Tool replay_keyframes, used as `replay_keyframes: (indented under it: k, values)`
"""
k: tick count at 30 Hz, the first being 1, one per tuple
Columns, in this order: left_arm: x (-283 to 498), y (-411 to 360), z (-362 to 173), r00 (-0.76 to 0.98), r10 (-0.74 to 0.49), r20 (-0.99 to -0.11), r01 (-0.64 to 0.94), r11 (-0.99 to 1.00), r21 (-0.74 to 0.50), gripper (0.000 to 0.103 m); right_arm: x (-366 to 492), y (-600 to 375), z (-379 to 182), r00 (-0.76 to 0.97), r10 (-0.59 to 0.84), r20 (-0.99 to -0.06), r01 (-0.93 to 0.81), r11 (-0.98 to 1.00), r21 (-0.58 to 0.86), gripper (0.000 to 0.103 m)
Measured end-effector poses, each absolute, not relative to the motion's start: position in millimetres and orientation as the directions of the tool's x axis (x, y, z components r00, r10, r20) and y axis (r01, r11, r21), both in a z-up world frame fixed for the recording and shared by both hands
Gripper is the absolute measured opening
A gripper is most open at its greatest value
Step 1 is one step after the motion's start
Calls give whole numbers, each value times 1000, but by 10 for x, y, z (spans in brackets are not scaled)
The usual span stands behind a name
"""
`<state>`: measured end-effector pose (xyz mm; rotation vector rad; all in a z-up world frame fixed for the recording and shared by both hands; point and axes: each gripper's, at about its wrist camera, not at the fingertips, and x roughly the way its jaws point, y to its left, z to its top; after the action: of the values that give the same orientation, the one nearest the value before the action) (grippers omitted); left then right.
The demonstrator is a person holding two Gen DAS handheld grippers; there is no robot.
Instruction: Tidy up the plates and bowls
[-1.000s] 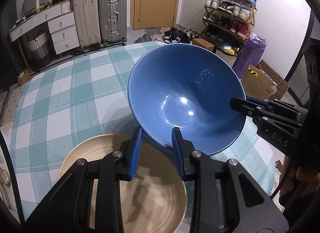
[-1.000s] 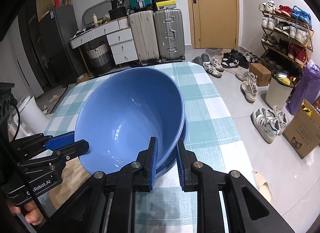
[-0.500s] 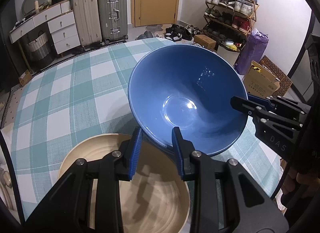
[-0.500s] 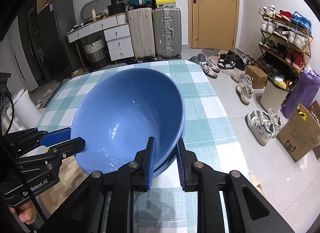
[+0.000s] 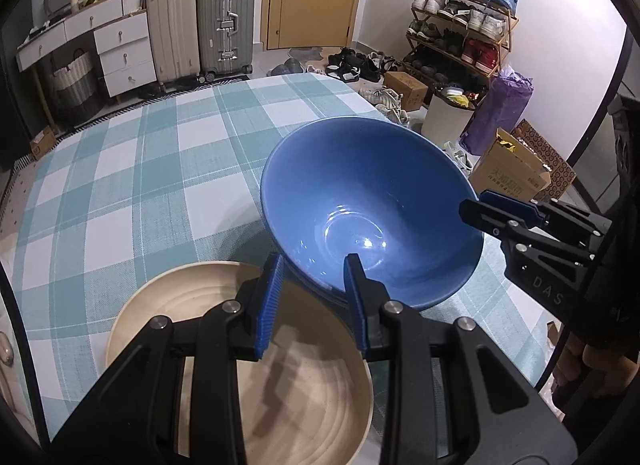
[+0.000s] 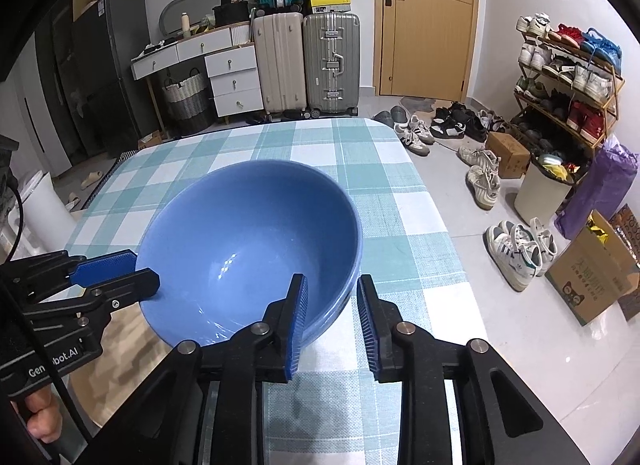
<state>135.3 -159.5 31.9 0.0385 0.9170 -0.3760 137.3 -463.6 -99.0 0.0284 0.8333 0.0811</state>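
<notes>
- The cream bowl sits at the near left of the bench, under the left tongs; its rim lies just beside the blue bowls.
- The left tongs are released: their blue pads straddle the near rim of the blue bowl with a gap on both sides, one pad outside the wall and one inside it.
- The blue bowl rests nested in a second blue bowl, of which only a thin edge shows below it. The stack stands on the checked cloth near the right edge of the bench.
- From the right wrist view the blue bowl sits level and the second blue bowl shows as a band beneath its rim.
- The right tongs are also released, spread wide around the right-hand rim of the stack, with the inner pad over the bowl's interior and the outer pad clear of the wall.
- Farther right, off the bench, shoes and a cardboard box lie on the floor.
</notes>
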Motion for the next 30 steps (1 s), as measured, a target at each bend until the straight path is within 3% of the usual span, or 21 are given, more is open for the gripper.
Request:
replay_keyframes:
  k: [3,5,7,9,10,13,15,29,30]
  values:
    - [1374,-1533,322,548,-300,-781,321,937,-134,33,1352,-4689,-975,672,96,-734,-54,995,81,41]
    - [1404,-1467,331,556,-292,-779,307,942,-135,50,1342,-4730,-959,673,111,-732,-54,993,101,51]
    - [1424,-1411,349,569,-288,-770,288,947,-141,60,1342,-4781,-943,672,119,-731,-45,992,120,68]
    - [1461,-1345,373,582,-285,-761,271,951,-149,74,1351,-4827,-931,671,132,-730,-39,989,143,77]
    - [1483,-1320,384,586,-284,-759,264,952,-153,82,1361,-4847,-930,669,140,-730,-38,987,154,77]
    - [1558,-1276,383,583,-293,-757,261,951,-167,88,1399,-4899,-943,661,152,-735,-26,983,180,86]
    - [1598,-1262,367,579,-297,-759,254,951,-178,103,1431,-4916,-968,654,153,-741,-15,982,190,86]
    - [1952,-1289,41,504,-333,-797,173,943,-285,102,1673,-4979,-1337,610,294,-736,-17,933,358,85]
    - [1979,-1295,11,499,-333,-800,167,943,-289,101,1684,-4978,-1354,609,300,-734,-18,930,366,81]
